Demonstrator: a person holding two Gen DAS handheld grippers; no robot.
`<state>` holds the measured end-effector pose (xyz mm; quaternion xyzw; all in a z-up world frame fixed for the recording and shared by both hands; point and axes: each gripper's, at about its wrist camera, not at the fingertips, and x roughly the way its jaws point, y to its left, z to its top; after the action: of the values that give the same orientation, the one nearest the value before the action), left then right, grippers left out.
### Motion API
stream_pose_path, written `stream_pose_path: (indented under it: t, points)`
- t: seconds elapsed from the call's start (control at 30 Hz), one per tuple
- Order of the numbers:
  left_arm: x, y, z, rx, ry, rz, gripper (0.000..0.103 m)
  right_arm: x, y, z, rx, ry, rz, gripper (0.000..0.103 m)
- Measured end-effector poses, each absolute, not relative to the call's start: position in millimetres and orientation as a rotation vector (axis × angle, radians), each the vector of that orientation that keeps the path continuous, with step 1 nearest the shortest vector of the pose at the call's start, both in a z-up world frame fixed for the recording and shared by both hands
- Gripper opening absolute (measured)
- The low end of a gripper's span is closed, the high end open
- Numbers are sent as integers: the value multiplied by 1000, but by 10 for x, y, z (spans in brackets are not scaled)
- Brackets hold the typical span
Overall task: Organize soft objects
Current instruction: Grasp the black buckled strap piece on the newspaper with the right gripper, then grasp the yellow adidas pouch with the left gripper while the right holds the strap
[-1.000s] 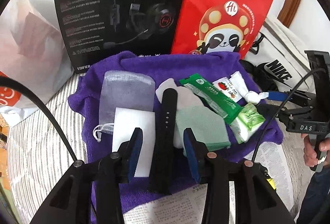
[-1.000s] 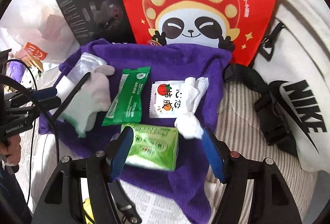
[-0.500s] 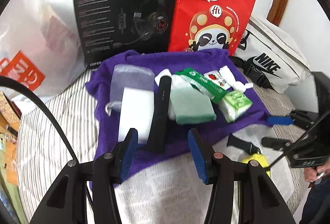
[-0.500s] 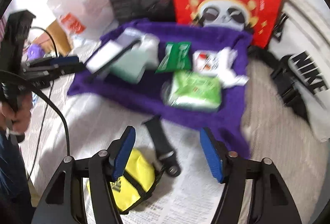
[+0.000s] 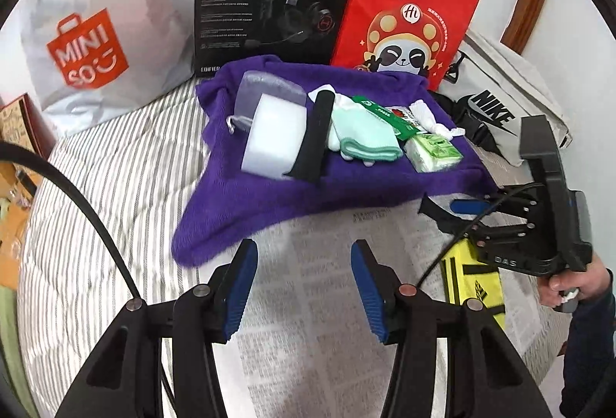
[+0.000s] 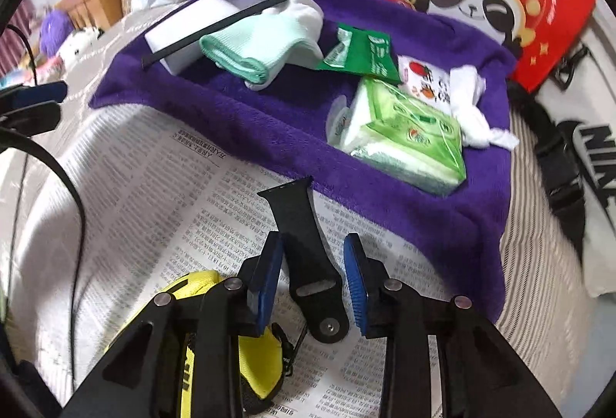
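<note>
My right tongs (image 6: 313, 277) are spread, their blue pads on either side of the short black rubber watch-strap piece (image 6: 306, 252) without touching it; that strap lies flat on the printed newspaper sheet (image 6: 161, 194), its far tip reaching the near edge of the purple fleece cloth (image 6: 269, 125). Just left of it, partly under my right tongs, sits the yellow fabric pouch with black stripes (image 6: 254, 360). My left tongs (image 5: 300, 287) are spread too, holding nothing, over the newspaper in front of the cloth. On the cloth the soft things lie in a row: a translucent grey drawstring pouch (image 5: 265, 94), a white sponge block (image 5: 275, 138) overlapping it, a long black watch strap (image 5: 313, 138) resting along the block's right side, a folded mint-green and white sock pair (image 5: 364, 140), a green foil sachet (image 6: 364, 54), a small white packet with a strawberry print (image 6: 423, 81), a crumpled white tissue (image 6: 473, 113) and a green tissue pack (image 6: 408, 136) nearest my right tongs. Everything rests on a striped bed cover (image 5: 127, 187). Behind the cloth stand a black headset box (image 5: 269, 2) and a red paper bag with a panda (image 5: 408, 13).
</note>
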<state>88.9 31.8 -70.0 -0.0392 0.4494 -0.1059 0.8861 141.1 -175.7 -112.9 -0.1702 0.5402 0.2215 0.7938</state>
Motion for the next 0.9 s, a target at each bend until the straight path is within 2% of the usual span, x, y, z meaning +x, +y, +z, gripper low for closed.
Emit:
stream_pose_path:
  t: [0.27,0.4,0.5,0.6,0.63,0.7,0.73,0.77,0.9]
  points:
    - [693,344,-720,-137,917,-228,48,1402,-1974,-1107,-232,1220,387,23]
    - [645,331,-757,-155,921,-244,48,1263,-2066,-1101,-207,1269,396,22]
    - [616,304,-780,-158,918,-261,48,1166,-2054,-1097,-228,1270,410,25]
    - [608,285,-796,-159,923,-269,48,1141,-2002,-1099,-236,1266,412,36]
    - [602,281,-796,-157,924,-268,48,1118,-1959,-1109,-258,1245,402,36]
    - [597,276,-791,-156,925,-269,48,1087,-1934,-1105,-279,1211,388,32]
    - [594,273,-782,-155,924,-270,49,1076,-1935,-1102,-278,1201,387,23]
    - [593,273,-775,-154,923,-269,49,1079,-1952,-1098,-269,1196,376,21]
    - [588,259,-761,-153,923,-268,49,1043,-2049,-1052,-250,1210,364,21]
